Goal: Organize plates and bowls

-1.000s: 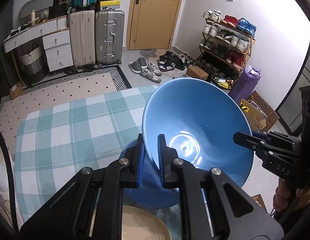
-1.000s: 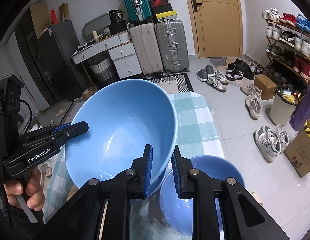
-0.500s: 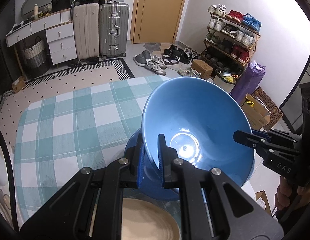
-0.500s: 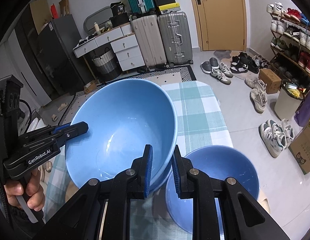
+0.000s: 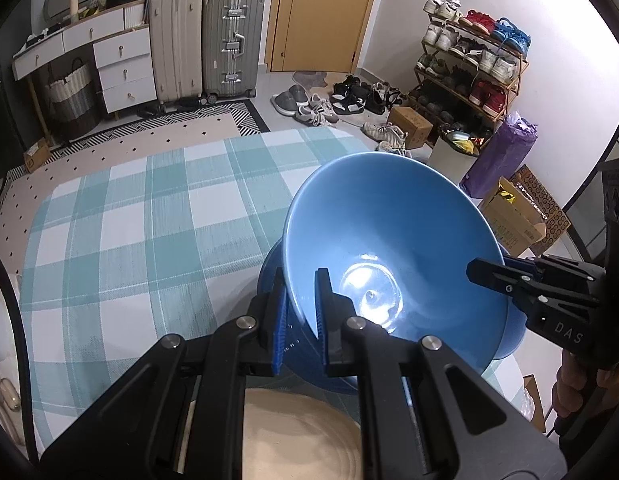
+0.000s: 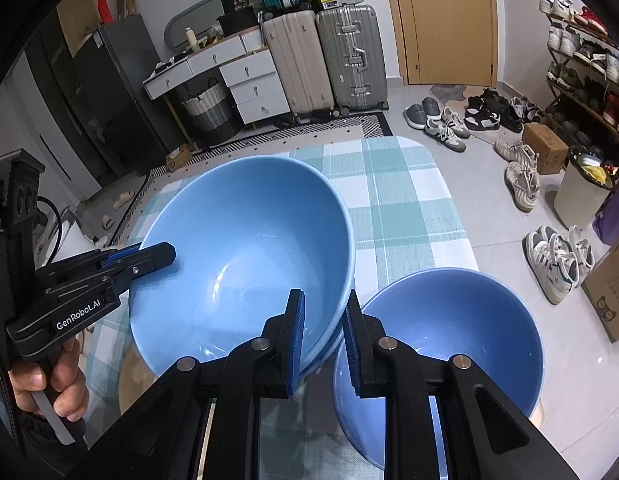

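You've got both grippers, left (image 5: 299,304) and right (image 6: 323,334), clamped on opposite rims of the big bowl (image 6: 245,256), right beside the smaller bowl (image 6: 449,344).

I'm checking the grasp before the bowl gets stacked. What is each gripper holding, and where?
Both hold the large blue bowl by its rim: left gripper and right gripper on opposite sides.

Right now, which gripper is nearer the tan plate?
Left. The left gripper hangs directly above the plate, clamped on the rim of the blue bowl; the right gripper grips the opposite rim, off to the plate's side.
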A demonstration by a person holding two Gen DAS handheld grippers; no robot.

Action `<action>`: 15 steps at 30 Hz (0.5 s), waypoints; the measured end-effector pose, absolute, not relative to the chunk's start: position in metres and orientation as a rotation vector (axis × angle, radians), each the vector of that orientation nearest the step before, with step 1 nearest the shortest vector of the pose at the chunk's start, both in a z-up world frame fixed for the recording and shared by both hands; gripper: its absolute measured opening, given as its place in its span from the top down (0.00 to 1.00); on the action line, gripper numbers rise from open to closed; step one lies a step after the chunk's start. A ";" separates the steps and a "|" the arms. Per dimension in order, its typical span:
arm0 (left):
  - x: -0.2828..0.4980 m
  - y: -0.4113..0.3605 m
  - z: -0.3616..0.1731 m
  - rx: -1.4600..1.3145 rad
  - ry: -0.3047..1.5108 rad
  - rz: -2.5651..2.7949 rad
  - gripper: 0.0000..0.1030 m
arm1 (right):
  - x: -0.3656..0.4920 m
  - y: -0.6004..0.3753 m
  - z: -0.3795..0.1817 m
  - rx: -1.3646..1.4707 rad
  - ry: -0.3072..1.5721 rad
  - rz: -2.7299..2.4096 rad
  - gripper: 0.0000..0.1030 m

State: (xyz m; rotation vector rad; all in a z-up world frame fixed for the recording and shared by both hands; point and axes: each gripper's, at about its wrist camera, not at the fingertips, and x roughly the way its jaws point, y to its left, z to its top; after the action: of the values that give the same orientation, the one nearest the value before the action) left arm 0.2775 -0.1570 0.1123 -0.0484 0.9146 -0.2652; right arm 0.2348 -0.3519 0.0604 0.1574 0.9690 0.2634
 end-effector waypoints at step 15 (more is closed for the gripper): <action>0.300 -0.151 0.064 -0.036 0.957 -0.251 0.92 | 0.252 -0.346 0.028 0.143 1.019 0.261 0.81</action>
State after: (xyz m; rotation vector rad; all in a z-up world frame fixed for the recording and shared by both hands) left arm 0.2997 -0.1511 0.0639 -0.0364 0.9570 -0.2506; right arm 0.2517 -0.3460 0.0277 0.1434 1.0188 0.2612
